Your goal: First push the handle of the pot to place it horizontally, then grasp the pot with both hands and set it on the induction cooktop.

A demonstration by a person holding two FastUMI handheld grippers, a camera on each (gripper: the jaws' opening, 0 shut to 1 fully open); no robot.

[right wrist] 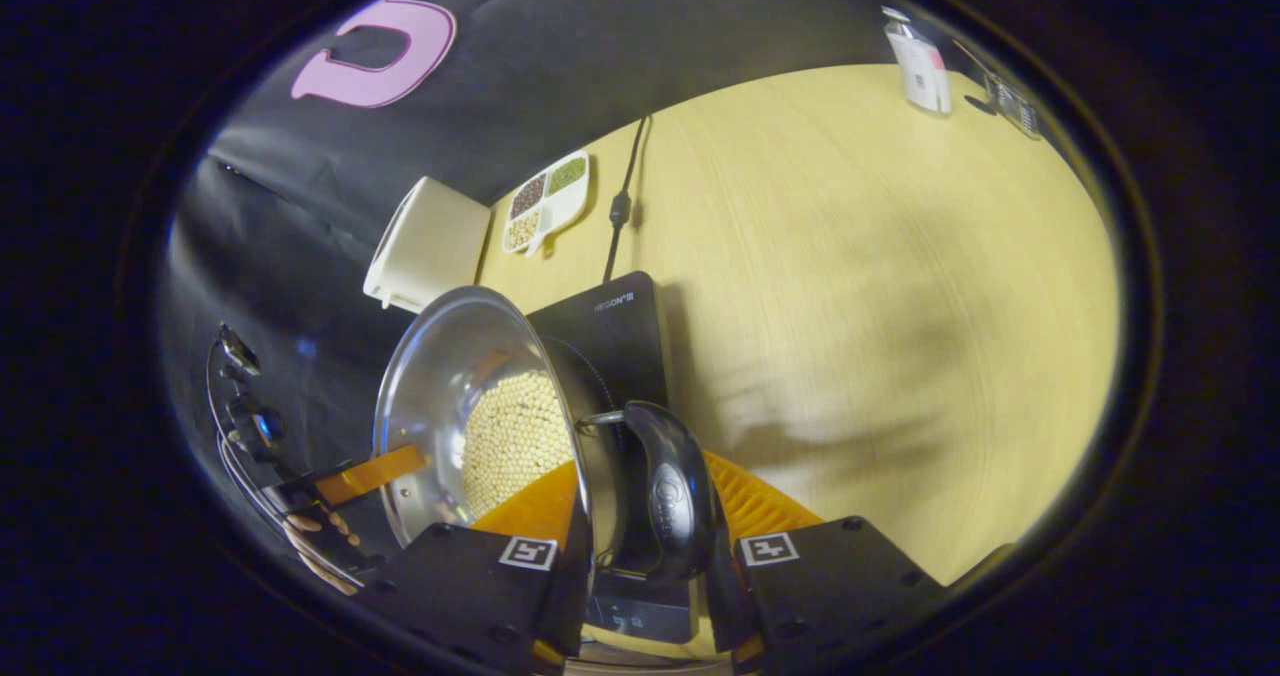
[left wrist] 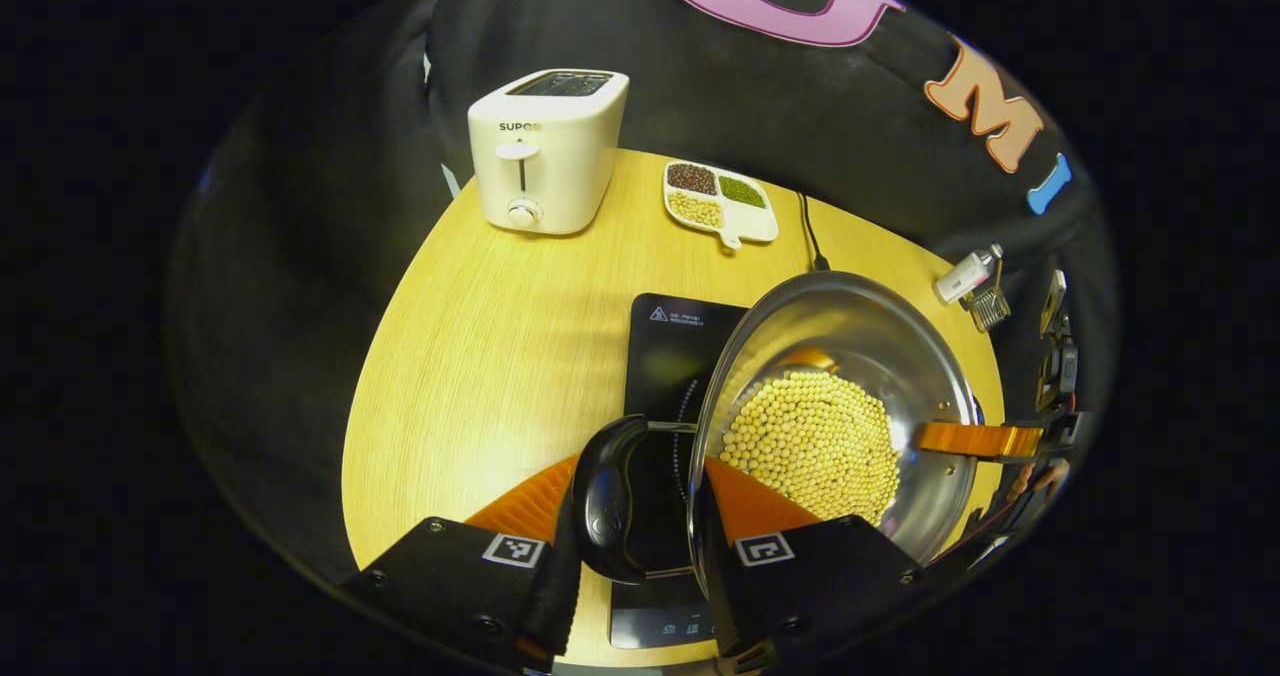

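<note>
Over 1 cooktop (left wrist: 680, 356): 2 claws (left wrist: 640, 516) (right wrist: 650, 546) clamped on 1 pot's (left wrist: 850, 356) handles.

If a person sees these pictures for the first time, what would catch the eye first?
First comes the shiny steel pot full of pale beans, held over the black induction cooktop on the yellow wooden table. The left gripper and the right gripper each have fingers around a black side handle. Behind, near the wall, stand a white toaster and a divided dish of grains.

Pot (left wrist: 830, 406) over the cooktop (left wrist: 665, 356), toaster (left wrist: 545, 151) behind on table (left wrist: 480, 356).
</note>
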